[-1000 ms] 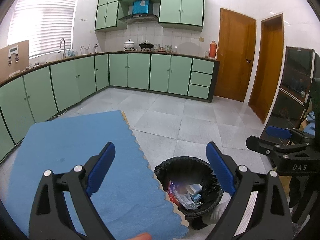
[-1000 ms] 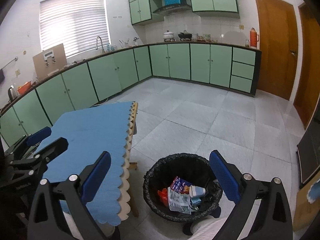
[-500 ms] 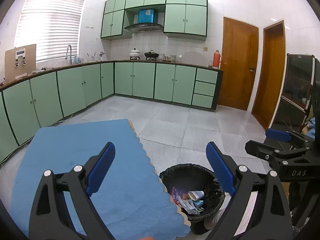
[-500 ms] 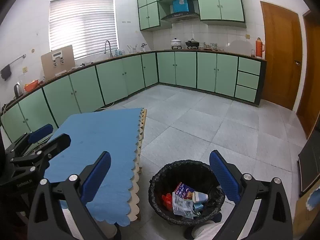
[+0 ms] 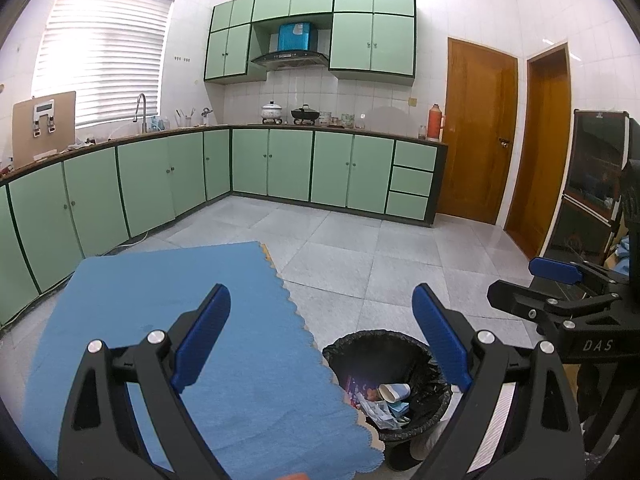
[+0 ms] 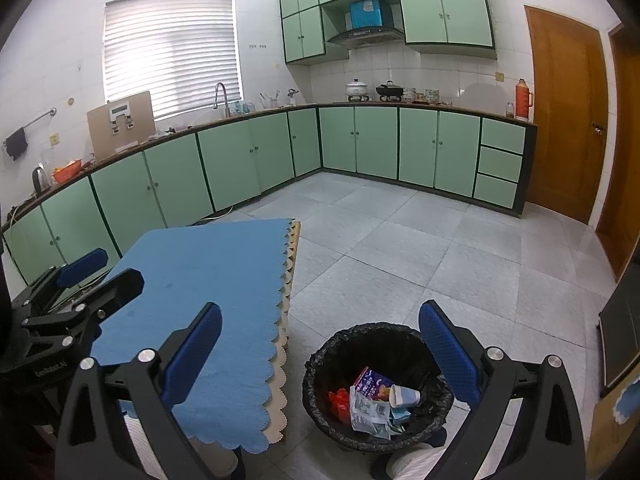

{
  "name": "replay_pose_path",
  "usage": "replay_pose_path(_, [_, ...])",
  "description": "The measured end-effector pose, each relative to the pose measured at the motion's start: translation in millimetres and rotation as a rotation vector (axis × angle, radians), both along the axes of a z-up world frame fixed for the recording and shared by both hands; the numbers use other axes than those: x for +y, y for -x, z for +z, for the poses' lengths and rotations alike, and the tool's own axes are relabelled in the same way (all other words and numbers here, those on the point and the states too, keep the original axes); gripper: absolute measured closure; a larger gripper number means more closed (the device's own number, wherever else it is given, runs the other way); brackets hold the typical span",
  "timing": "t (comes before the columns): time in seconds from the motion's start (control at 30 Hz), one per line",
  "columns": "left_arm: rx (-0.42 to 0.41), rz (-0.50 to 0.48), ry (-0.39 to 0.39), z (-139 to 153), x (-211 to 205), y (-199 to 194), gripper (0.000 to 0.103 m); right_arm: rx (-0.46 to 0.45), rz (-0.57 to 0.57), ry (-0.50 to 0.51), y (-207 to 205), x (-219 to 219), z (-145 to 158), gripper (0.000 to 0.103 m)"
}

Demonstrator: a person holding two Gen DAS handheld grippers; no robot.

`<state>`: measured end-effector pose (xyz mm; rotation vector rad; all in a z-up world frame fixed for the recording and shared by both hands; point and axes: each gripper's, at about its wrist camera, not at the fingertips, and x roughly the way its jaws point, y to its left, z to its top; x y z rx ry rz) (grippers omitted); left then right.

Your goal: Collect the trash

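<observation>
A black-lined trash bin (image 6: 320, 364) stands on the floor beside the table, also in the left wrist view (image 5: 436, 384). It holds a paper cup (image 6: 405, 395), a blue carton (image 6: 370, 385), red scraps and wrappers. My left gripper (image 5: 321, 330) is open and empty, above the table's right edge. My right gripper (image 6: 320, 346) is open and empty, high above the bin. The table's blue cloth (image 5: 168, 292) is bare, also in the right wrist view (image 6: 208, 272).
Green kitchen cabinets (image 5: 272, 168) line the left and far walls. Two wooden doors (image 5: 476, 136) stand at the right. A dark cabinet (image 5: 592, 184) is at the far right. The floor (image 6: 400, 240) is grey tile.
Both grippers have risen and tilted up, so more of the kitchen shows and the bin sits lower in view. Both stay open and empty.
</observation>
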<state>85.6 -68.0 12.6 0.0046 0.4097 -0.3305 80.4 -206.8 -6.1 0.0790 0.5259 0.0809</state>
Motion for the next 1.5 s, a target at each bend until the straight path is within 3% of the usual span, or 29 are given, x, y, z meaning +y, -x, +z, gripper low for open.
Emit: replay_pose_path(1.5, [0.001, 0.003, -0.003, 1.0, 2.1, 2.0, 0.014, 0.002, 0.002, -0.009, -1.6, 3.1, -0.2, 0.006])
